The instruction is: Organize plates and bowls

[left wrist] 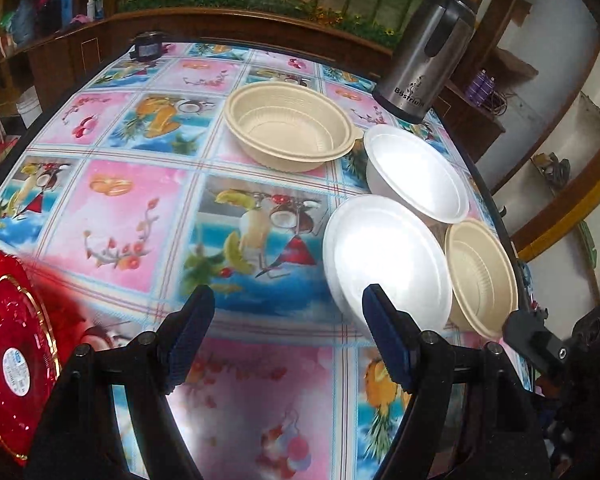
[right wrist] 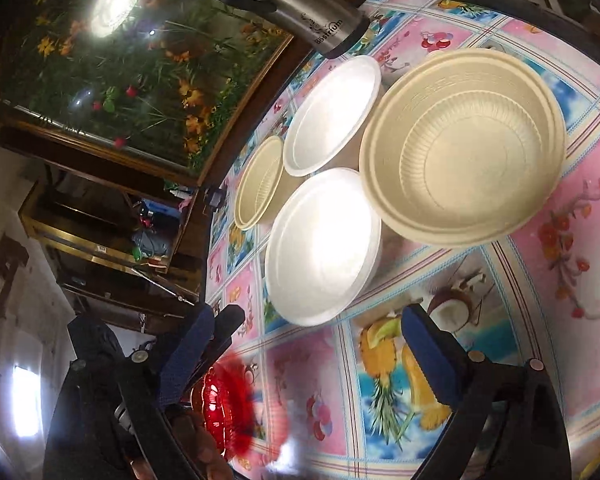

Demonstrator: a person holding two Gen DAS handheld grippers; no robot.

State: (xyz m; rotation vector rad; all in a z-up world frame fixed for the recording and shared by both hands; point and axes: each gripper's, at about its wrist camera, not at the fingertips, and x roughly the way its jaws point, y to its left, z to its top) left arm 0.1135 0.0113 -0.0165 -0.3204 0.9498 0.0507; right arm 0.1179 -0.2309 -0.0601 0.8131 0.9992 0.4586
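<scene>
A large beige bowl (left wrist: 288, 128) (right wrist: 464, 148) stands on the fruit-print tablecloth. Two white foam bowls sit near it, one farther (left wrist: 416, 172) (right wrist: 332, 116) and one nearer (left wrist: 384, 268) (right wrist: 324, 244). A smaller beige bowl (left wrist: 480, 276) (right wrist: 260, 184) stands by the table edge. A red plate (left wrist: 12, 356) (right wrist: 224, 408) shows at the lower left, blurred. My left gripper (left wrist: 288, 316) is open and empty, its right finger in front of the nearer white bowl. My right gripper (right wrist: 308, 344) is open and empty, just short of the nearer white bowl.
A steel thermos jug (left wrist: 428, 48) (right wrist: 300, 8) stands at the table's far edge. A small dark object (left wrist: 148, 46) sits at the far corner. The table edge (left wrist: 496, 208) runs close past the smaller beige bowl. Wooden shelving surrounds the table.
</scene>
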